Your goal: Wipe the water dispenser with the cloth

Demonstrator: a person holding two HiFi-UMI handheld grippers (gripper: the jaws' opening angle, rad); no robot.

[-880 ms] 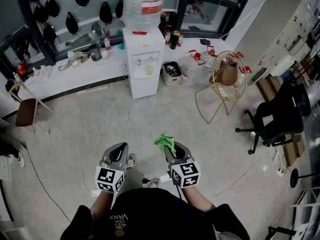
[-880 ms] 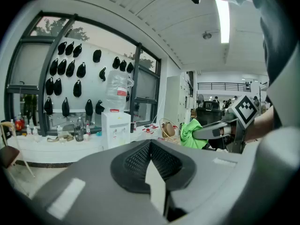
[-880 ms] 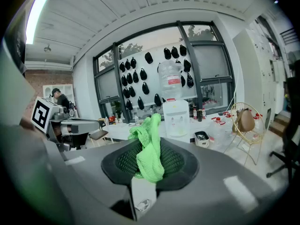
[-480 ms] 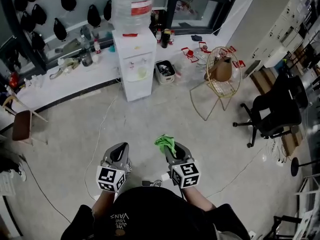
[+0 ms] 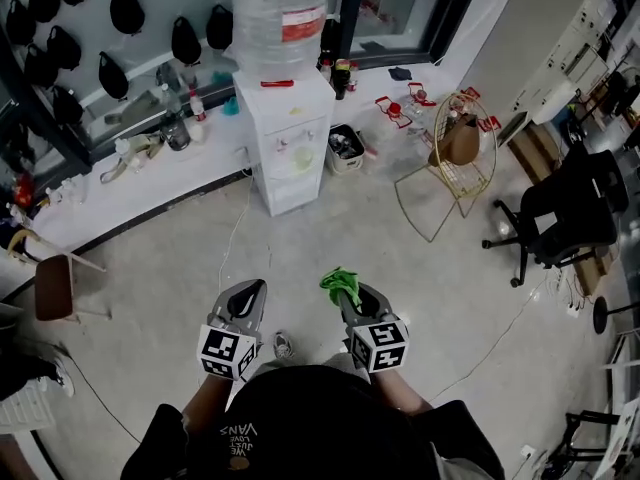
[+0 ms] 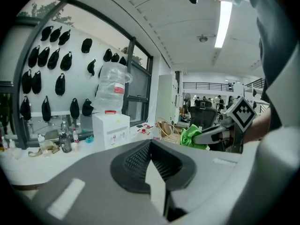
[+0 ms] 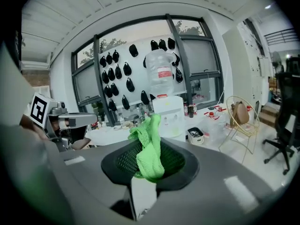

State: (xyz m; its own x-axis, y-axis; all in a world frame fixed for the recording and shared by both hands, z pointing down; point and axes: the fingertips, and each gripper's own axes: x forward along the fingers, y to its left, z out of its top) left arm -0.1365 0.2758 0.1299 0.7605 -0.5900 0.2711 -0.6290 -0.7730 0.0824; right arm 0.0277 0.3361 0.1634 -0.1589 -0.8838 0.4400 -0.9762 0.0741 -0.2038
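Right claw (image 5: 349, 298) in head view closed on green cloth (image 5: 340, 284), left claw (image 5: 247, 294) beside, water dispenser (image 5: 290, 148) well ahead across floor (image 5: 170, 258) | left gripper view: my jaws together, nothing between | right gripper view: cloth pinched, dispenser far; I judge approach step, next must come near before wiping.

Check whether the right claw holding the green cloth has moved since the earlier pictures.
Yes: the right claw with its green cloth has come nearer the white water dispenser; the floor gap between them is narrower.
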